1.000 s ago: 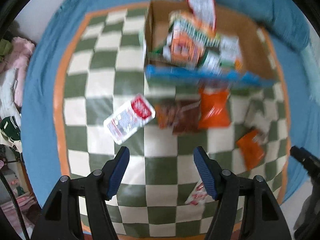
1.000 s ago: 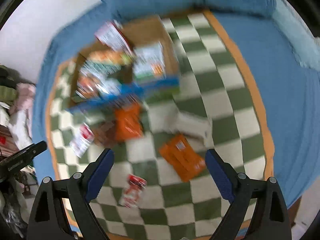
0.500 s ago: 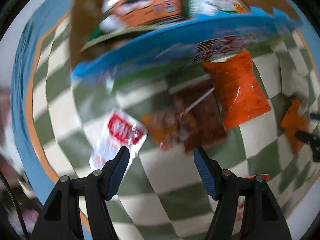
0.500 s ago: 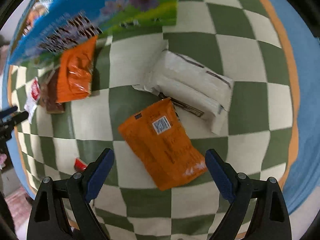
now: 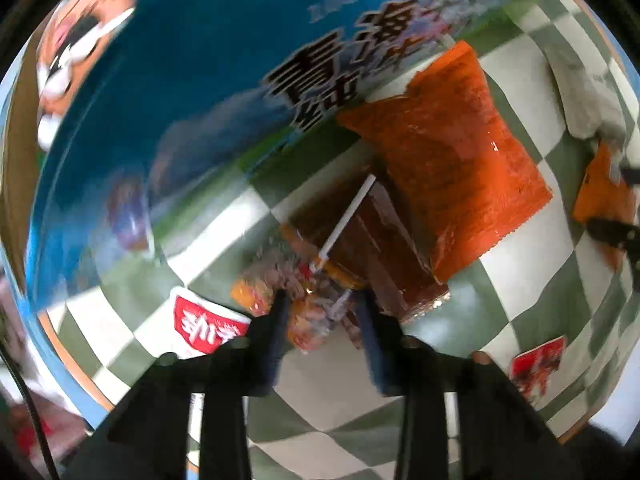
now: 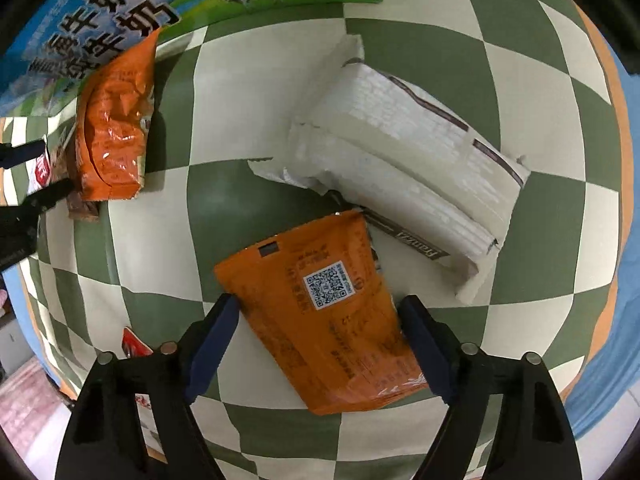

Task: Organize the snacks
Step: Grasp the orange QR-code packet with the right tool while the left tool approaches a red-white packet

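Note:
In the left wrist view my left gripper (image 5: 320, 312) has narrowed its jaws around the lower end of a brown snack packet (image 5: 360, 240), which lies partly under an orange crinkled packet (image 5: 444, 152). A white packet with a red label (image 5: 204, 324) lies to its left. In the right wrist view my right gripper (image 6: 320, 320) is open, one finger on each side of a flat orange pouch with a QR code (image 6: 320, 312). A white wrapped pack (image 6: 408, 168) lies just beyond the pouch.
The blue and green milk carton box (image 5: 192, 92) that holds snacks stands close ahead and also shows in the right wrist view (image 6: 80, 8). A small red packet (image 5: 536, 364) lies at the right. Everything rests on a green and white checked cloth (image 6: 248, 92) with an orange border.
Both grippers have come down close to the cloth. My left jaws have closed from wide open to a narrow grip around the brown packet. My right gripper has moved down over the orange pouch.

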`<state>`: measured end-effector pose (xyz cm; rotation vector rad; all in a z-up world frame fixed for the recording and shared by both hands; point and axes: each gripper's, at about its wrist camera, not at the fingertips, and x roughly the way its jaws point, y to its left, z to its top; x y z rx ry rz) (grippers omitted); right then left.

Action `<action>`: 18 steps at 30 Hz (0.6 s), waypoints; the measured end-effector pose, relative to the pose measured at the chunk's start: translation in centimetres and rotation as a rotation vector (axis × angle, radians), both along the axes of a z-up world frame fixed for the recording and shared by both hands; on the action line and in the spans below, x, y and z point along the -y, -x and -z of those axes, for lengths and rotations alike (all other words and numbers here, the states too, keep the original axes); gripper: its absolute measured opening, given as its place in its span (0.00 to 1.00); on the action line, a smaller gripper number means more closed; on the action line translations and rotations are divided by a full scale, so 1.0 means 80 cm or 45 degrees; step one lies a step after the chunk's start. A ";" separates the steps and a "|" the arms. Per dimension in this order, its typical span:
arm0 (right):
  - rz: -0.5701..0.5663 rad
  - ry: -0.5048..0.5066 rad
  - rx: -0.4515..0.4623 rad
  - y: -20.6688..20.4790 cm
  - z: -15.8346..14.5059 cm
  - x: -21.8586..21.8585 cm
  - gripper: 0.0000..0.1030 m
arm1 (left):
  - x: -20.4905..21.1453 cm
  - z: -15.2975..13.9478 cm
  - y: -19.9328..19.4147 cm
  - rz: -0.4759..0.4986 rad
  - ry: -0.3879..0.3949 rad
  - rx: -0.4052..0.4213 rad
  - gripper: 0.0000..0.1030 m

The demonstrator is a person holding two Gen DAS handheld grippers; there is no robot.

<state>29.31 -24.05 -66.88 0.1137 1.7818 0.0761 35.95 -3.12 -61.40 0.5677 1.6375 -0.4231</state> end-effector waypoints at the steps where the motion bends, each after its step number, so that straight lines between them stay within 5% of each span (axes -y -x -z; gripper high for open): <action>1: -0.004 0.003 0.005 -0.002 -0.002 -0.007 0.71 | -0.003 0.000 0.002 -0.040 0.011 -0.009 0.20; 6: 0.060 -0.045 0.060 0.019 -0.015 -0.003 0.44 | -0.035 0.005 0.018 -0.346 0.129 -0.129 0.10; 10: 0.140 -0.076 0.087 0.035 -0.026 0.002 0.39 | -0.071 0.011 0.041 -0.579 0.234 -0.215 0.10; 18: 0.347 -0.208 0.093 0.064 -0.035 0.002 0.35 | -0.121 -0.009 0.079 -0.776 0.335 -0.224 0.09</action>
